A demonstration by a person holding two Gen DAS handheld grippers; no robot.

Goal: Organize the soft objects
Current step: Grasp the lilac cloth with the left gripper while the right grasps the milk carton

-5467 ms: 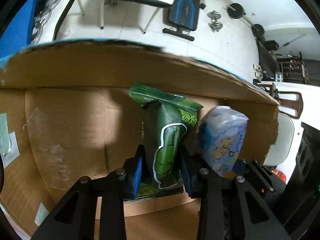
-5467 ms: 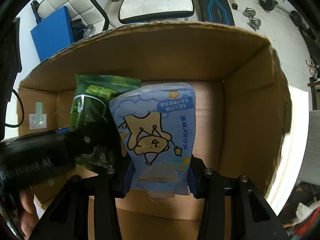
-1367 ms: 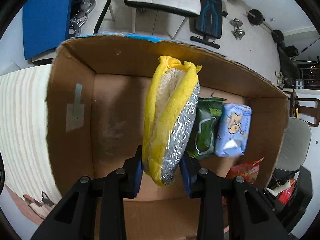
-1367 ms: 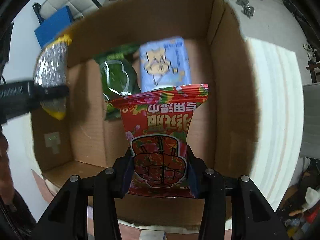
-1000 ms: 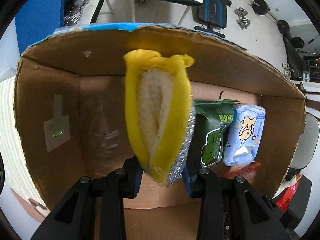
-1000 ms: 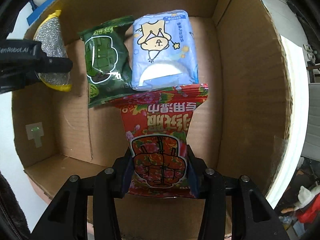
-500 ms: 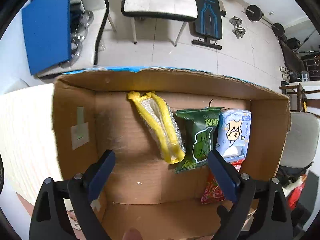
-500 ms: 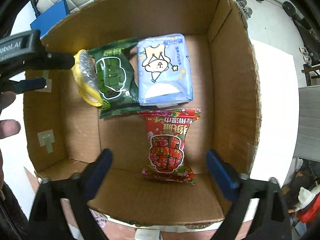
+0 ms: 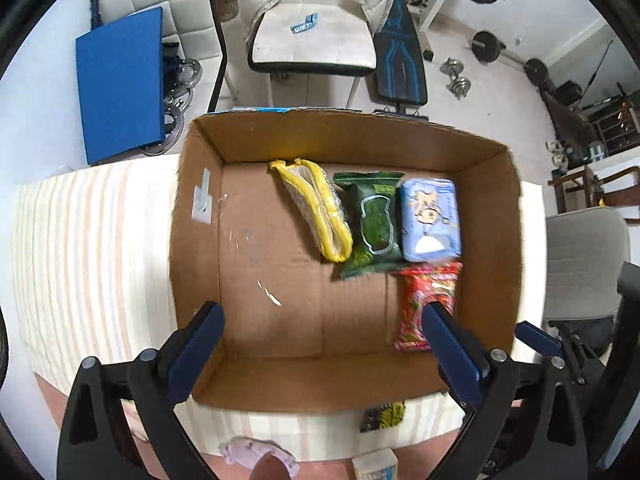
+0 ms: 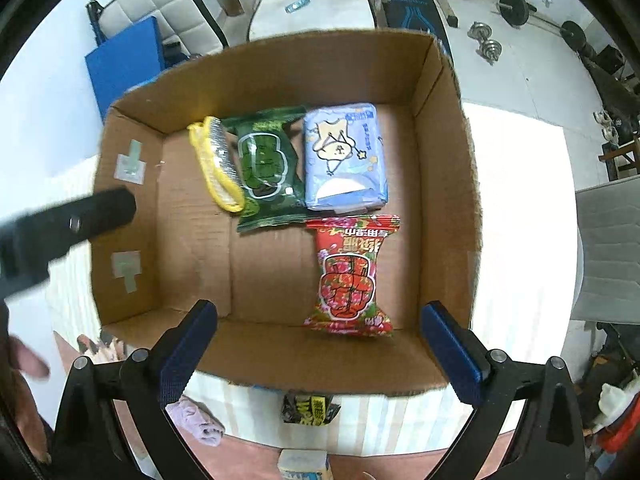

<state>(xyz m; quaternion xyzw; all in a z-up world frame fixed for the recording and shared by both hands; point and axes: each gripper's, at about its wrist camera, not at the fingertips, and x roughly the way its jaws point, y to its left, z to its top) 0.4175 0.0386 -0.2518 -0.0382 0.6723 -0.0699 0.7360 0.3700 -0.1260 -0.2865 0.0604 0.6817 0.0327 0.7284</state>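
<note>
- Cardboard box (image 9: 200, 208), open-topped, standing on a striped cloth surface (image 9: 88, 248); four soft items lie on its floor, all toward the far right part.
- Yellow scrubbing pad (image 9: 316, 208) with a silver mesh face: leftmost of the far row, lying slantwise, its lower end touching the green packet.
- Green packet (image 9: 374, 224): middle of the far row, flat, just beside the blue pack.
- Blue tissue pack (image 9: 430, 216) with a cartoon print: right end of the far row, flat, close to the box's right wall.
- Red snack packet (image 10: 350, 276): flat on the box floor, nearer than the blue pack, its top edge touching that pack's near edge.
- Left gripper (image 9: 320, 332): above the box, pointing down, jaws wide and opening further, nothing between the blue pads.
- Right gripper (image 10: 318, 334): above the box, pointing down, jaws spread fully apart, nothing held; the red packet lies below it.
- Outside the box, on the near edge of the cloth: a small dark packet with yellow print (image 10: 310, 408) and a pale purple cloth item (image 10: 196, 420).
- Beyond the box: a blue mat (image 9: 120, 84), a white chair (image 9: 312, 40), dumbbells (image 9: 456, 76) on the floor.
</note>
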